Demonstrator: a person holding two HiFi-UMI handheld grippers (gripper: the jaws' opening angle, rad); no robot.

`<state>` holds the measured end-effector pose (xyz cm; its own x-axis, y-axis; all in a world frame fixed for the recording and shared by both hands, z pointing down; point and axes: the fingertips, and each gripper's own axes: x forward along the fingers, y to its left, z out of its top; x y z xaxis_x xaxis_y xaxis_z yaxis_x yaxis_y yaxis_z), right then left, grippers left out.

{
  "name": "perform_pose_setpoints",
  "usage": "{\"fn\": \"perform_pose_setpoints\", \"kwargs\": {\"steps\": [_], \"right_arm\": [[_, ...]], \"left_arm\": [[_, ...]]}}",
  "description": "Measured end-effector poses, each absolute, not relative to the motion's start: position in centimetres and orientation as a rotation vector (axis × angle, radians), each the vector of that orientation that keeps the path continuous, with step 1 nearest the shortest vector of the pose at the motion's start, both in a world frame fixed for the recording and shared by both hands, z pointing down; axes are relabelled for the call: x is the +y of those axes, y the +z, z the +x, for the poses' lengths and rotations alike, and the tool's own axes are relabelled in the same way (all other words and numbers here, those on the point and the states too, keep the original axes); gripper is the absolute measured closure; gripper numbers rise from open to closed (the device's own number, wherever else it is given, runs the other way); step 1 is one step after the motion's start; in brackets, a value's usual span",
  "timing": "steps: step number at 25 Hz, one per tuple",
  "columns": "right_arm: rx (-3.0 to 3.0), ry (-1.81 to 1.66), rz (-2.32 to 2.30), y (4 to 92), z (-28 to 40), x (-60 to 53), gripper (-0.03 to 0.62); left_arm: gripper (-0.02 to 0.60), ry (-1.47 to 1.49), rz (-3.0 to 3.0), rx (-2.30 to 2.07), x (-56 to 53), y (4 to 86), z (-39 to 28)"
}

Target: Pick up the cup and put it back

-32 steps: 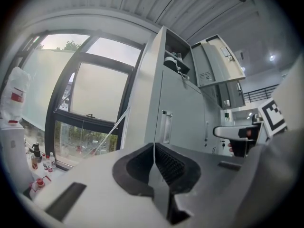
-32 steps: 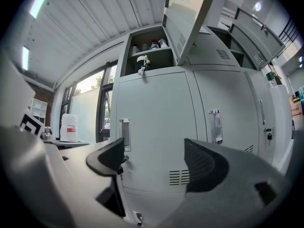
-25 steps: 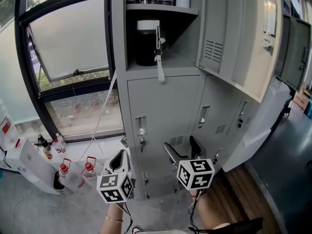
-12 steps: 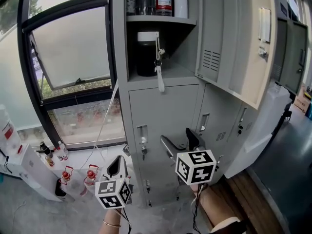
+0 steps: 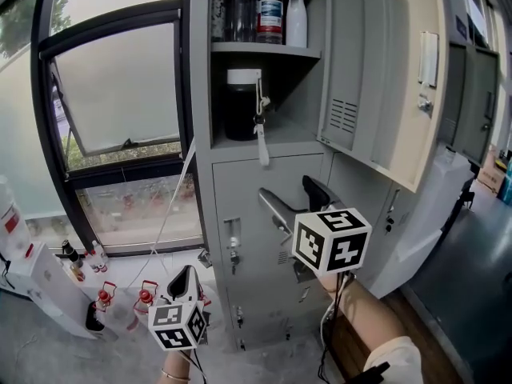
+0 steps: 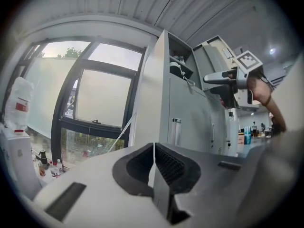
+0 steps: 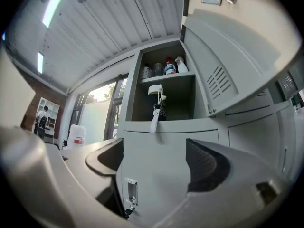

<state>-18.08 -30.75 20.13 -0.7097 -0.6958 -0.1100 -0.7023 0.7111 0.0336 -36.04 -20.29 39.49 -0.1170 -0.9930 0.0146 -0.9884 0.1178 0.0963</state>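
Cup (image 5: 240,102), dark with a white lid, stood in the open locker compartment (image 5: 298,126), directly under the shelf (image 5: 268,50) that carried several bottles (image 5: 270,13). A white strap (image 5: 262,130) hung from the cup over the compartment's front edge.

Hazards from this position:
- The strap could snag on that edge during lifting and tip the cup.
- A high approach could strike the shelf above and disturb the bottles.
- The open locker door (image 5: 376,78) stood close on the right and could be hit by a wide swing.
- A grip on the lid alone might slip; the lid's fit could not be judged at this range.

The right gripper (image 5: 284,186) was raised toward the locker, well apart from the cup, jaws spread wide and empty. The left gripper (image 5: 186,272) hung low near the floor, jaws pressed together, holding nothing.
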Motion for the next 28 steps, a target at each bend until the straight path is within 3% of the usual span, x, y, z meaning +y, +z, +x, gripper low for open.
{"fn": "perform_pose_setpoints", "kwargs": {"steps": [28], "right_arm": [[2.921,0.229,-1.260,9.4,-24.3,-36.6,0.195]], "left_arm": [[0.568,-0.121,2.003,-2.341,-19.0,38.5,-38.3]]}}
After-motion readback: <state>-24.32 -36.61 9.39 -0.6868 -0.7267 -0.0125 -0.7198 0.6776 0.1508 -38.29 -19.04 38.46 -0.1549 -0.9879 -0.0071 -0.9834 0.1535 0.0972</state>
